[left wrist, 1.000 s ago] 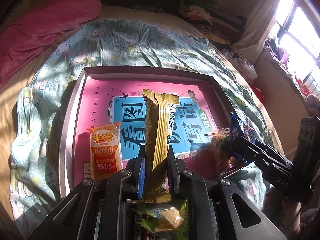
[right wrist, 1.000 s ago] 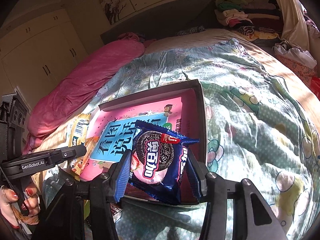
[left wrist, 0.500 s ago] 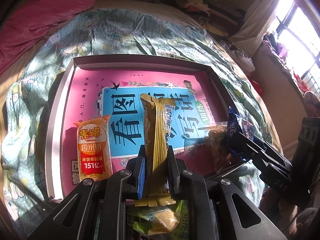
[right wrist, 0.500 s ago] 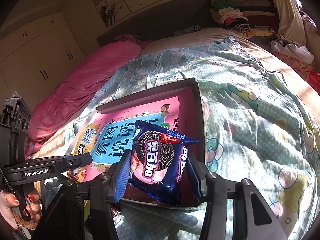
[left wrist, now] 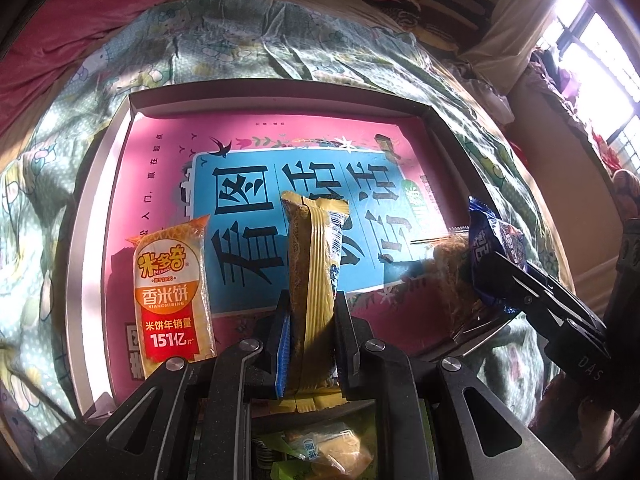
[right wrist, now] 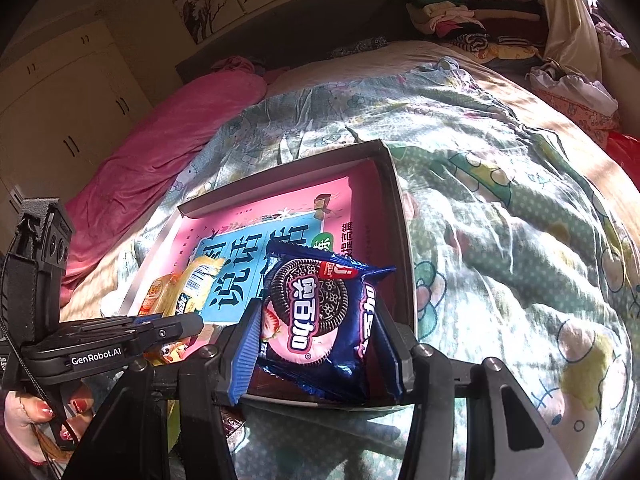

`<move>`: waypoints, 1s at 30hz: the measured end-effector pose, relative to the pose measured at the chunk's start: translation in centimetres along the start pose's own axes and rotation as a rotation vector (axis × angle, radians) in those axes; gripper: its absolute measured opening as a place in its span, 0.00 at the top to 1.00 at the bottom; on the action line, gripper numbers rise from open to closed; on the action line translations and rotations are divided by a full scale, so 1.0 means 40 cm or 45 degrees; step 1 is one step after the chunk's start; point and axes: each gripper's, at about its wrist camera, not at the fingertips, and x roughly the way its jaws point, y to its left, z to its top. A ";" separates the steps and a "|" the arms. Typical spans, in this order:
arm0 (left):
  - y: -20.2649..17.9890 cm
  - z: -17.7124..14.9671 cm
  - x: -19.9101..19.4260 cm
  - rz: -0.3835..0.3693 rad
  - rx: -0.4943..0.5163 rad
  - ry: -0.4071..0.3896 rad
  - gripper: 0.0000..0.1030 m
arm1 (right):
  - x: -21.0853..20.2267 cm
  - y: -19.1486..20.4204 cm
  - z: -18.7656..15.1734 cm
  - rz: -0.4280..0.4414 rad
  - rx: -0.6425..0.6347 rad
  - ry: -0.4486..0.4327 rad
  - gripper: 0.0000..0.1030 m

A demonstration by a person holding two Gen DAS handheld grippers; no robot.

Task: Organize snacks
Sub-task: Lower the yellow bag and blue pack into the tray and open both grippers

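My left gripper (left wrist: 310, 312) is shut on a long yellow snack packet (left wrist: 314, 276) and holds it over the near middle of a shallow box (left wrist: 100, 184) with a pink and blue printed bottom. An orange rice cracker packet (left wrist: 172, 292) lies in the box at the near left. My right gripper (right wrist: 316, 320) is shut on a blue Oreo packet (right wrist: 316, 312) over the box's near right corner (right wrist: 400, 240). In the left wrist view the right gripper (left wrist: 520, 280) shows at right with the Oreo packet (left wrist: 492, 256).
The box lies on a bed with a green cartoon quilt (right wrist: 500, 200). A pink blanket (right wrist: 160, 148) lies at the far left. More snack packets (left wrist: 332, 452) lie under my left gripper. Piled clothes (right wrist: 460, 20) sit at the headboard.
My left gripper has moved forward and lower over the box with the yellow packet. My right gripper has come slightly closer to the box's corner, holding the Oreo packet.
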 end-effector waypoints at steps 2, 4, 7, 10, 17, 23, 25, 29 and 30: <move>0.000 0.002 0.002 0.000 0.004 -0.001 0.82 | 0.007 0.003 0.005 -0.002 0.009 0.010 0.50; -0.002 0.006 0.003 0.002 0.012 0.008 0.82 | 0.014 0.005 0.009 -0.005 0.017 0.018 0.50; -0.002 0.009 0.005 0.003 0.020 0.017 0.82 | 0.026 0.007 0.014 0.006 0.042 0.034 0.50; -0.004 0.011 0.007 0.006 0.030 0.025 0.82 | 0.039 0.024 0.016 0.003 0.032 0.049 0.50; -0.004 0.013 0.011 -0.003 0.036 0.040 0.82 | 0.047 0.040 0.016 -0.022 0.015 0.073 0.49; -0.003 0.008 0.009 -0.004 0.039 0.037 0.82 | 0.049 0.049 0.013 -0.044 -0.016 0.091 0.49; -0.001 0.006 0.009 -0.005 0.026 0.032 0.82 | 0.046 0.047 0.013 -0.051 -0.008 0.092 0.49; -0.001 0.007 0.008 0.003 0.001 0.041 0.82 | 0.035 0.044 0.010 -0.072 -0.006 0.092 0.49; 0.000 0.008 0.008 0.004 -0.003 0.045 0.82 | 0.032 0.046 0.010 -0.080 -0.013 0.093 0.48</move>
